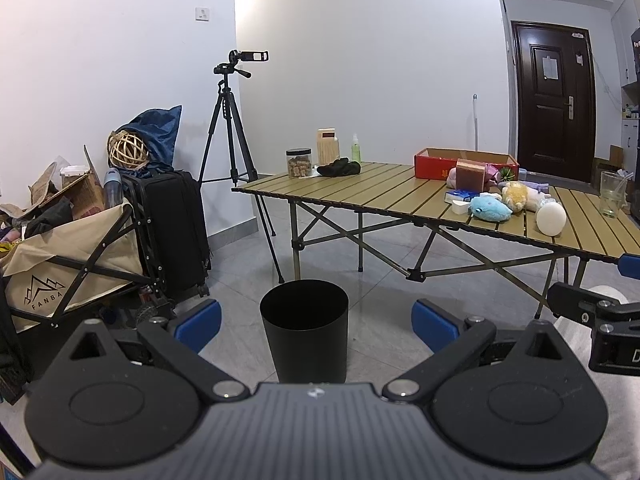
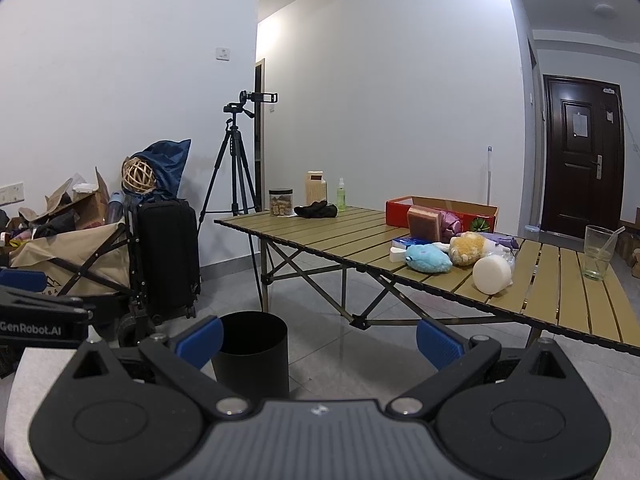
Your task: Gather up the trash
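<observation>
Both grippers are hovering low over the floor, jaws spread wide, gripping nothing: left gripper (image 1: 316, 326), right gripper (image 2: 320, 338). The black bin (image 1: 304, 330) is standing upright on the floor just ahead of the left jaws, mouth up. Beyond it, up and to the right, the table (image 2: 360, 240) is carrying a cluster near its front edge: white roll (image 2: 493, 274) lying on its side, blue plush (image 2: 428, 260), yellow plush (image 2: 466, 249). Which counts as trash I cannot tell. Right gripper is sitting nearer the cluster.

Before me stands a slatted tan folding table (image 1: 360, 192) on grey glossy floor tiles (image 1: 248, 256). Behind it, plain white walls (image 1: 360, 60); to its right, a dark brown panelled door (image 1: 554, 100); left, a black tripod (image 1: 232, 128).
</observation>
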